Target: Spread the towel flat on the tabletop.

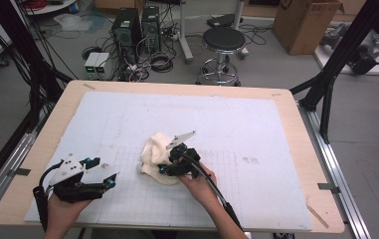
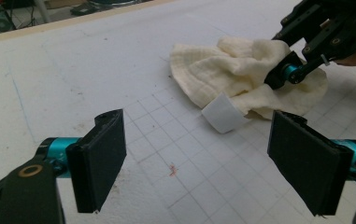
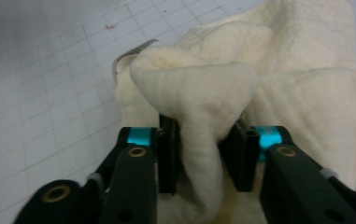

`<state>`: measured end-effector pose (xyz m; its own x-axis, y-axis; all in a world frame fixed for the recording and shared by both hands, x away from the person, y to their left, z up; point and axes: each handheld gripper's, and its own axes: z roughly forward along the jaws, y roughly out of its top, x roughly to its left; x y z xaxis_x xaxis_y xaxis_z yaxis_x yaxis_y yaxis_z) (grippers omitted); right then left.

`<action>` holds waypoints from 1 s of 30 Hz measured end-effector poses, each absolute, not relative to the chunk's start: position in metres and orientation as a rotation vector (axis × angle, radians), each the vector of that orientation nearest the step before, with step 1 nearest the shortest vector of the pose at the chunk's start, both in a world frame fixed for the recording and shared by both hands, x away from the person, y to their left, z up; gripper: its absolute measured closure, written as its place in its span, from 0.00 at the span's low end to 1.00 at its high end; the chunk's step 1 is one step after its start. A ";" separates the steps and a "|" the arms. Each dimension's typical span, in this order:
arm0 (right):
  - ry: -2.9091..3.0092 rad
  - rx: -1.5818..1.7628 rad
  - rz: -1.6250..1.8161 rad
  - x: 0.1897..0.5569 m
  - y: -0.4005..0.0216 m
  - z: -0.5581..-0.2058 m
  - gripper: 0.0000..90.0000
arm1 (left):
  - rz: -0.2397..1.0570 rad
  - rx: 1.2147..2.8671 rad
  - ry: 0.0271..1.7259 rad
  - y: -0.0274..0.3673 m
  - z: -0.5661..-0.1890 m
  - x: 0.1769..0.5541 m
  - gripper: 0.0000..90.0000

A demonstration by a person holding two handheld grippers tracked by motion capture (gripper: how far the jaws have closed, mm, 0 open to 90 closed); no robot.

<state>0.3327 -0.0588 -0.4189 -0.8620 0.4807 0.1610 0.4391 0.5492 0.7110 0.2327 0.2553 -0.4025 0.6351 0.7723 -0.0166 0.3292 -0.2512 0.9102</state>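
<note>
Cream cloth point(image 3: 269, 84) crumpled on white mat point(image 1: 256, 124), fold between right gripper point(image 3: 202, 154) jaws, left gripper point(image 2: 208, 163) jaws apart, empty.

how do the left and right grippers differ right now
The left gripper has its jaws spread wide with nothing between them; the right gripper has a fold of the cream cloth between its jaws. The left sits apart from the cloth near the table's front corner; the right is on the cloth. Both are black with teal fittings.

Cream cloth point(image 1: 156, 157); white gridded mat point(image 1: 256, 164); black tongs, teal fittings.
</note>
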 end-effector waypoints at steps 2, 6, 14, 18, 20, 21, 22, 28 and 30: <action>2.713 0.811 1.244 0.332 -0.061 -0.417 0.52 | 0.534 1.850 0.869 0.252 -0.402 0.234 0.23; 2.654 0.786 1.331 0.327 -0.075 -0.405 0.37 | 0.485 1.877 0.832 0.247 -0.402 0.239 0.35; 2.586 0.790 1.382 0.324 -0.113 -0.394 0.33 | 0.440 1.886 0.822 0.233 -0.404 0.259 0.38; 2.551 0.833 1.386 0.320 -0.134 -0.395 0.33 | 0.433 1.906 0.809 0.224 -0.406 0.264 0.41; 2.547 0.829 1.362 0.321 -0.138 -0.398 0.37 | 0.437 1.912 0.807 0.221 -0.407 0.266 0.43; 2.548 0.835 1.345 0.320 -0.140 -0.400 0.39 | 0.416 1.920 0.812 0.218 -0.411 0.271 0.46; 2.543 0.841 1.330 0.321 -0.143 -0.402 0.41 | 0.416 1.920 0.812 0.218 -0.411 0.271 0.49; 2.521 0.921 1.319 0.328 -0.151 -0.414 0.51 | 0.376 1.994 0.810 0.208 -0.422 0.285 0.60; 2.521 0.925 1.309 0.329 -0.151 -0.416 0.53 | 0.365 2.000 0.814 0.207 -0.424 0.287 0.62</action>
<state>0.3290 -0.1511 -0.4161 -0.7977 0.5866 0.1402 0.4521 0.4279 0.7826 0.2865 0.2069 -0.4237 0.7379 0.6720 -0.0624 0.4009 -0.3621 0.8415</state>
